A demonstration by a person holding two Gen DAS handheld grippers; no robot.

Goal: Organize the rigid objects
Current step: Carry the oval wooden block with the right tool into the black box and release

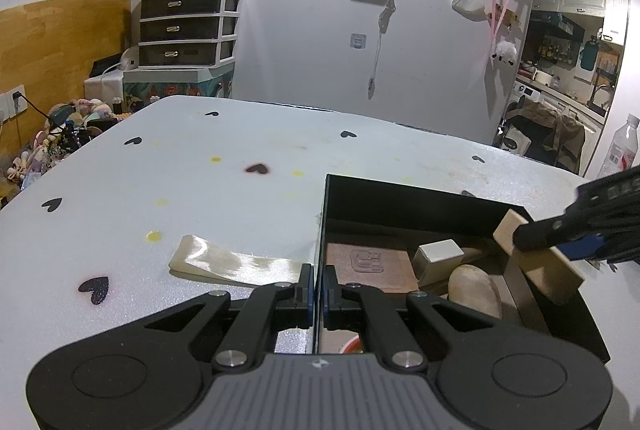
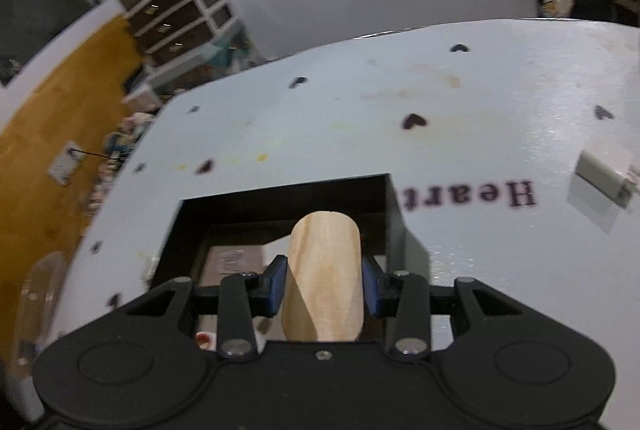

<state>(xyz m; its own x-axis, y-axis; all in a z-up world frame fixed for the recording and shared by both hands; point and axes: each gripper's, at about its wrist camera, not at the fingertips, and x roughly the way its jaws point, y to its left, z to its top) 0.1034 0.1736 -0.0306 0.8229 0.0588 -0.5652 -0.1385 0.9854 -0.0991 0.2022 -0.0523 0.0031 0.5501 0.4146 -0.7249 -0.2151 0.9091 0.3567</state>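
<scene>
The open black box (image 1: pixel 420 205) on the table (image 1: pixel 240 189) already holds several objects. The right gripper (image 2: pixel 324 286) fingers clamp a rounded pale wooden block (image 2: pixel 324 270) above it; the left gripper (image 1: pixel 318 290) fingers pinch the box wall. A small white rectangular box (image 2: pixel 604 169) is left outside.

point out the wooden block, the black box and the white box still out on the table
wooden block (image 2: pixel 324 270): right wrist view, its broad face.
black box (image 1: pixel 325 218): left wrist view, its left wall.
white box (image 2: pixel 600 169): right wrist view, its top face.

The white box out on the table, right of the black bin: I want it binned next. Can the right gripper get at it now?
Probably not yet: the right gripper is shut on a wooden block. The white box itself lies unobstructed.
</scene>
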